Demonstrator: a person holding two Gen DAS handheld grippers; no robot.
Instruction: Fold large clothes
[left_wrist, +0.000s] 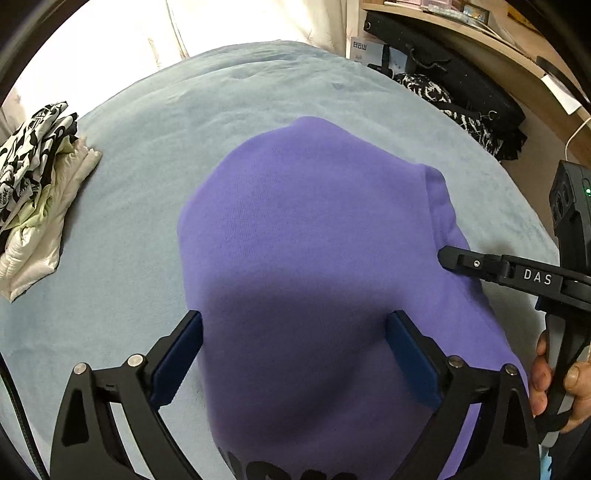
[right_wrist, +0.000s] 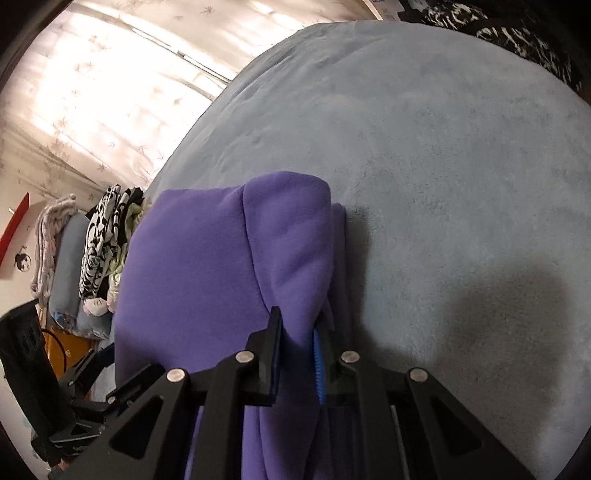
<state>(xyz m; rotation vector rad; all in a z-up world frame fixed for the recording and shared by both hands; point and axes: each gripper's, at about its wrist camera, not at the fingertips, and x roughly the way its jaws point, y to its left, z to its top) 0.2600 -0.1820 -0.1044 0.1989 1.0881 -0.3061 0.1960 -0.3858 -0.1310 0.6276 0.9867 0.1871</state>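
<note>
A purple garment (left_wrist: 306, 221) lies folded on the light blue bed cover (left_wrist: 147, 184); black lettering shows at its near end. My left gripper (left_wrist: 295, 317) hangs above the garment's near part, its jaws wide open and nothing pinched between the blue pads. In the right wrist view my right gripper (right_wrist: 297, 325) is shut on a fold along the right edge of the purple garment (right_wrist: 207, 251). From the left wrist view the right gripper (left_wrist: 443, 255) reaches in from the right and meets that same edge, held by a hand (left_wrist: 576, 384).
A pile of black-and-white and pale clothes (left_wrist: 33, 177) sits at the bed's left edge, also seen as the pile (right_wrist: 103, 251) beside the garment. Dark bags and patterned fabric (left_wrist: 461, 96) crowd the far right under a wooden shelf. Bare bed cover (right_wrist: 443, 147) stretches to the right.
</note>
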